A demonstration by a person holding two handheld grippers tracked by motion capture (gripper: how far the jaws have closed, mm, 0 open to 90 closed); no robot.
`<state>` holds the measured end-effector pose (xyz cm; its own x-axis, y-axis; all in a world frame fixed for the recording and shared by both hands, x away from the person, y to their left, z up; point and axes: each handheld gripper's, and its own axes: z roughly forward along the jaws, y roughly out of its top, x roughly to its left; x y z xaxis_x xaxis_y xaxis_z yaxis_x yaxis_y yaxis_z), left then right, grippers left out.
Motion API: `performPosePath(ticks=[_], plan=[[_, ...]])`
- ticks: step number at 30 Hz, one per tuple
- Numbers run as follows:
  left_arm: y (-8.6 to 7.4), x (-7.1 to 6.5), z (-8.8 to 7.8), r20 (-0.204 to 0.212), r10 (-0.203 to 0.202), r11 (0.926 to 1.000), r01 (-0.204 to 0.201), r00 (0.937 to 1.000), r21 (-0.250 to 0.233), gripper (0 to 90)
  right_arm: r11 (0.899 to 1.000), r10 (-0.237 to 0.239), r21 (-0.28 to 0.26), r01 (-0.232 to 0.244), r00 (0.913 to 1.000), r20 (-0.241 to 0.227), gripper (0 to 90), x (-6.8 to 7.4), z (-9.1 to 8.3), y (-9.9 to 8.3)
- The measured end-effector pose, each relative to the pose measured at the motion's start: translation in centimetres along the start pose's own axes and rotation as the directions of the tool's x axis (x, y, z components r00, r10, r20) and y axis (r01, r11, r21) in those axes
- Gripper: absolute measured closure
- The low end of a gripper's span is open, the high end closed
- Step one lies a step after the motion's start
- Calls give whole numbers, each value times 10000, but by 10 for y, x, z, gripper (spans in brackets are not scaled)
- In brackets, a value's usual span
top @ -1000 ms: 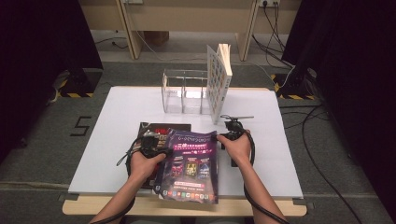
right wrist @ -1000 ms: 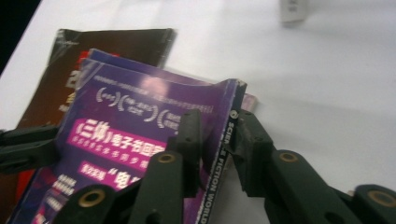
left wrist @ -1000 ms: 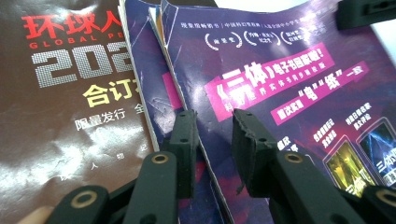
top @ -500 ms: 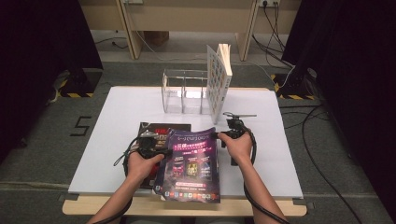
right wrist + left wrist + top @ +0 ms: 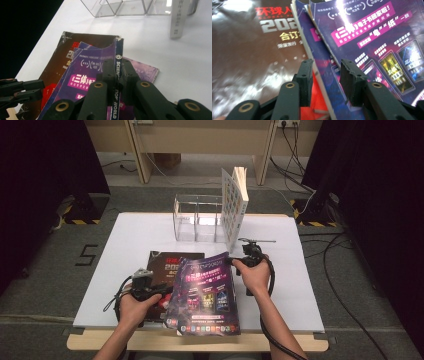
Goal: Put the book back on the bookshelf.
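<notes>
Over white table (image 5: 150, 227), right tongs (image 5: 117, 72) clamp magazine (image 5: 205, 290)

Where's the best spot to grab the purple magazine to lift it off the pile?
Grip the purple magazine by its spine, coming from its right side. That edge is stiff, raised off the table and free, and the right gripper is already shut on it there. The opposite edge lies on the brown magazine, so fingers can't easily get under it.

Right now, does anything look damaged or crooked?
Yes. The purple magazine has a torn, notched top edge by its spine, which the right gripper pinches. It lies tilted across the dark magazine. The book stands upright against the clear rack.
</notes>
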<state>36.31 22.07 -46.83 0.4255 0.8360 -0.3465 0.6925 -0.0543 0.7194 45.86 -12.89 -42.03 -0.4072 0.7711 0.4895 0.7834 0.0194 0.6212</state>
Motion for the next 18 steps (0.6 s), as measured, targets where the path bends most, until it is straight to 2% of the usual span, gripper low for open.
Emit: performPosePath(ticks=[3, 6, 7, 13, 18], plan=[[-4, 2, -8, -22, -58, 9998, 57, 10000, -183, 611, 9992, -334, -224, 333, 9994, -35, 846, 10, -7, 6], [-4, 2, -10, 22, -122, 9995, 123, 9999, -276, 609, 9985, -468, -304, 466, 9989, -69, 847, 14, -9, 8], [-4, 2, -12, 41, -95, 9995, 96, 9999, -312, 606, 9965, -701, -463, 699, 9975, -21, 847, 18, -12, 10], [-5, 3, -15, -16, -165, 9991, 164, 9999, -393, 593, 9923, -999, -739, 995, 9950, -19, 848, 27, -17, 13], [-6, 7, -18, -38, -292, 9984, 290, 9996, -492, 586, 9852, -1229, -1200, 1223, 9924, 18, 847, 35, -28, 20]])
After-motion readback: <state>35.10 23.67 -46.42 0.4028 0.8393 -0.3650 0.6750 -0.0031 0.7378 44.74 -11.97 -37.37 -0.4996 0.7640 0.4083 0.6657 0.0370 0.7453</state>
